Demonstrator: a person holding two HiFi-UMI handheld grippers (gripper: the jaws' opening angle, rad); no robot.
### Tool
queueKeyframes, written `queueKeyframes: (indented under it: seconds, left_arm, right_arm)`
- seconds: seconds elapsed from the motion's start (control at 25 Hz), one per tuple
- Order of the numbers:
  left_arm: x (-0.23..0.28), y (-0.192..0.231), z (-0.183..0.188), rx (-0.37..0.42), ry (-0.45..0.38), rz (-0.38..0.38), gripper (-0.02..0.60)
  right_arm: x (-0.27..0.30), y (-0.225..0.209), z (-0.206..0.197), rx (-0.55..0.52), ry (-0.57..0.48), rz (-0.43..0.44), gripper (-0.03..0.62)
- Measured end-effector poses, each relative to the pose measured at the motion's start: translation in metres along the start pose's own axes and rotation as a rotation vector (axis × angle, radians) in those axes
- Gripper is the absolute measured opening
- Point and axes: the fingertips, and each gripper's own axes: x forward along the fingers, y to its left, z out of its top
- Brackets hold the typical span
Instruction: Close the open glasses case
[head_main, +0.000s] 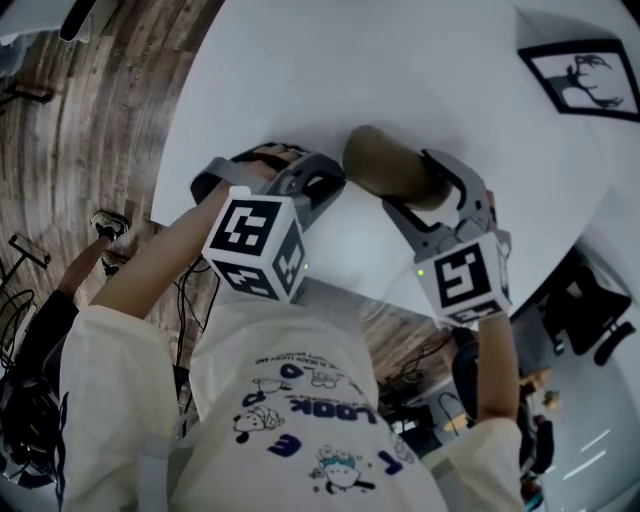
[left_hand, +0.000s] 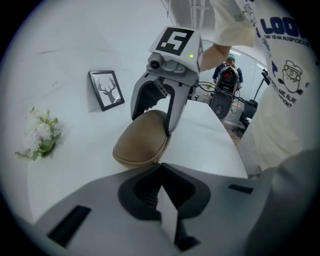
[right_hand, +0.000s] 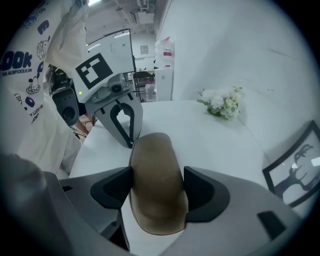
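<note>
R gripper (right_hand: 157, 187) is clamped across the tan glasses case (right_hand: 152, 150), its jaws pressing the two long sides near the end closest to the person. The case lies on the white table (right_hand: 210, 135), close to the near edge. Its long axis runs straight out along the line the R jaws point, toward the L gripper (left_hand: 162, 172) opposite. So the R hand is the nearer one and already on it. L sits just off the far end, tips right by the seam and what looks like a small zip pull (left_hand: 160, 162); touching or not, can't tell. L jaws are pressed together w/ nothing between them. The lid looks down or nearly so, but whether it's fully fastened I can't tell. Farther off are a white flower sprig (right_hand: 222, 105) and a framed deer picture (head_main: 585, 80) on the table's far side.
</note>
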Motion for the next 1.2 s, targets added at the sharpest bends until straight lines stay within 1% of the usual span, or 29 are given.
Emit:
queueKeyframes:
  seconds: [0.08, 0.16, 0.24, 0.32, 0.4, 0.48, 0.56, 0.6, 0.68, 0.8, 0.88, 0.92, 1.0, 1.04, 1.12, 1.2]
  left_arm:
    - [0.002, 0.000, 0.003, -0.050, -0.006, 0.030, 0.002]
    - [0.004, 0.000, 0.008, -0.074, -0.006, 0.068, 0.002]
    - [0.005, 0.005, 0.011, -0.089, -0.005, 0.119, 0.002]
    - [0.005, 0.014, 0.013, -0.105, -0.011, 0.161, 0.002]
    - [0.007, 0.024, 0.019, -0.094, -0.015, 0.182, 0.002]
    - [0.011, 0.032, 0.028, -0.060, -0.016, 0.193, 0.002]
    - [0.014, 0.038, 0.034, -0.031, -0.017, 0.205, 0.002]
    - [0.014, 0.040, 0.036, -0.024, -0.018, 0.207, 0.002]
    - [0.015, 0.040, 0.038, -0.016, -0.013, 0.206, 0.002]
    - [0.017, 0.037, 0.039, 0.007, 0.005, 0.214, 0.002]
    - [0.019, 0.033, 0.039, 0.004, 0.008, 0.211, 0.002]
    - [0.020, 0.030, 0.039, 0.001, 0.009, 0.201, 0.002]
    - [0.025, 0.015, 0.041, 0.005, 0.011, 0.154, 0.002]
    - [0.028, 0.006, 0.043, 0.012, 0.012, 0.135, 0.002]
    - [0.033, -0.006, 0.046, 0.023, 0.012, 0.145, 0.002]
    - [0.036, -0.012, 0.048, -0.005, 0.006, 0.153, 0.002]
  right_arm:
    - [0.000, 0.000, 0.000, 0.047, -0.013, -0.021, 0.311]
    - [0.000, -0.002, 0.001, 0.114, -0.033, -0.057, 0.311]
    - [0.000, -0.005, 0.003, 0.216, -0.067, -0.111, 0.311]
    - [0.000, -0.012, 0.003, 0.347, -0.105, -0.175, 0.311]
    - [-0.001, -0.021, 0.001, 0.490, -0.132, -0.240, 0.311]
    - [-0.003, -0.030, -0.005, 0.620, -0.140, -0.288, 0.311]
    - [-0.004, -0.037, -0.009, 0.722, -0.146, -0.309, 0.311]
    - [-0.005, -0.039, -0.010, 0.756, -0.148, -0.312, 0.313]
    - [-0.005, -0.042, -0.011, 0.791, -0.143, -0.312, 0.313]
    - [-0.004, -0.043, -0.011, 0.808, -0.129, -0.315, 0.314]
    - [-0.003, -0.044, -0.010, 0.834, -0.136, -0.314, 0.314]
    - [-0.003, -0.044, -0.009, 0.859, -0.146, -0.307, 0.314]
    - [0.000, -0.047, -0.008, 0.903, -0.153, -0.285, 0.319]
    - [0.002, -0.048, -0.007, 0.908, -0.147, -0.278, 0.319]
    - [0.004, -0.047, -0.007, 0.900, -0.135, -0.279, 0.321]
    - [0.005, -0.047, -0.006, 0.899, -0.130, -0.285, 0.321]
